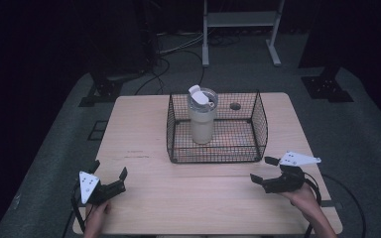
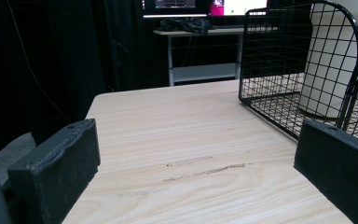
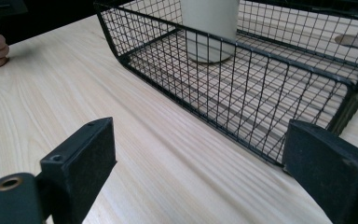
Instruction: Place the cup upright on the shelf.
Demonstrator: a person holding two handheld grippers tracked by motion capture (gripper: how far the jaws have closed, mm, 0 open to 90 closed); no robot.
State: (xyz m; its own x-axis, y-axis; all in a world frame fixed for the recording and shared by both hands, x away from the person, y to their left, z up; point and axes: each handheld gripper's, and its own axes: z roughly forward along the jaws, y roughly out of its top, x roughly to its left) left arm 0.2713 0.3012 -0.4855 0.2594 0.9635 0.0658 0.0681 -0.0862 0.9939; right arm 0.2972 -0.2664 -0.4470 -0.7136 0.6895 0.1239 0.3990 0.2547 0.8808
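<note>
Cream tumbler (image 1: pixel 202 118) upright inside black wire basket (image 1: pixel 260 130), toward its left half, at far middle of wooden table (image 1: pixel 144 193). Left gripper (image 1: pixel 110 181) near front-left corner, jaws spread wide, holding nothing. Right gripper (image 1: pixel 264 170) just off basket's front-right corner, jaws likewise spread, empty.

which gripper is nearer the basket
Right. The right gripper sits just off the front right corner of the basket, jaws open toward it. The left gripper is farther off, near the table's front left, also open.
</note>
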